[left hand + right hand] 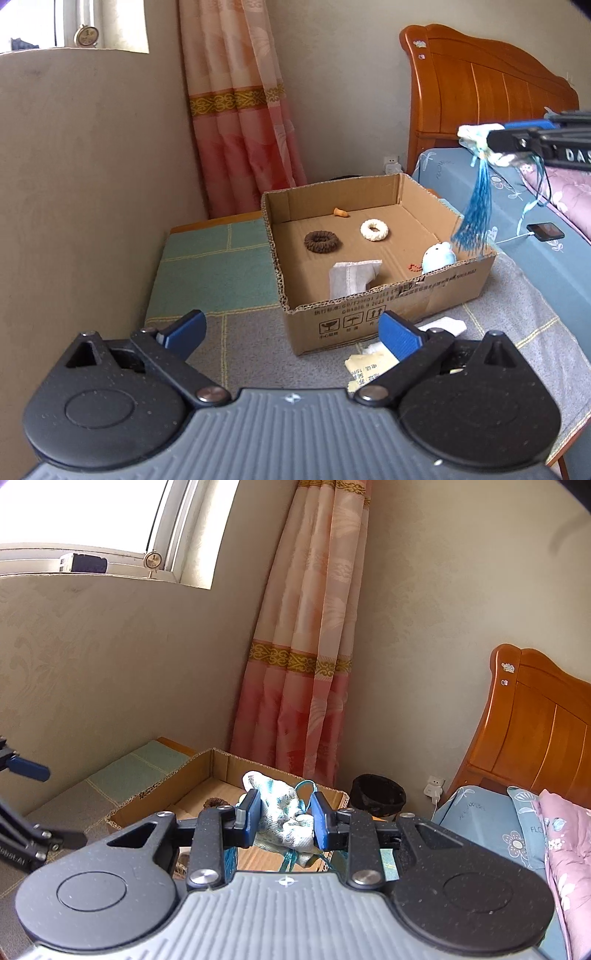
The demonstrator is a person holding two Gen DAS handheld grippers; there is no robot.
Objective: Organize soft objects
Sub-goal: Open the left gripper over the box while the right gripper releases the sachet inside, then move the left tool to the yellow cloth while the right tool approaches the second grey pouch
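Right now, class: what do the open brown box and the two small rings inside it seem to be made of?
Open brown box: corrugated cardboard, matte; fluted cut edges show. Dark brown ring and cream ring: probably knitted or crocheted yarn, given the ribbed, fuzzy surface.

Daylight enters through the window (88, 513), which is overexposed to plain white. Room illumination is soft and even, with faint shadows. Both fisheye views bend straight lines near the edges and show dark corner vignetting. Focus is moderately sharp.

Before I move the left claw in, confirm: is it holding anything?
No: the left claw is open and holds nothing, short of the brown cardboard box.
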